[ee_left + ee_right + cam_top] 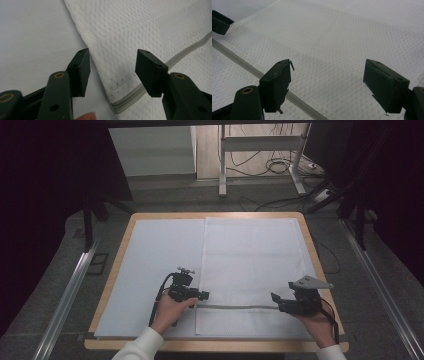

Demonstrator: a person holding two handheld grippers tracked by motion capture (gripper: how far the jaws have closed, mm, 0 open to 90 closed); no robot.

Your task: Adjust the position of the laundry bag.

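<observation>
— White cloth, a woven towel (250,265), lies flat on the right half of the bench (120,270), over a pale sheet (150,260). A grey stripe (240,307) runs across it near my side.

— Where do you have the claws?

— I hold the left claw (202,295) at the towel's left edge, right where the stripe ends. In the left gripper view its jaws stand wide apart, one over the pale sheet, the other over the towel (140,30), with the stripe (130,98) and the hem between them. Nothing is pinched yet.

— And the right one?

— The right claw (275,298) hovers over the towel near its right edge, close to the same stripe. In the right gripper view the jaws are spread wide too, with only weave (332,45) between them and the stripe (249,68) passing under the one on the left. It holds nothing.

— So which step is this?

— I judge it as the approach before a fold: both claws lined up along the near part, neither gripping.

— What does the next move need?

— I'd lower each claw until one jaw slips under the edge, then close on the cloth. The towel is thin and lies flat, so catching the pale sheet along with it looks like the risk on the left.
</observation>
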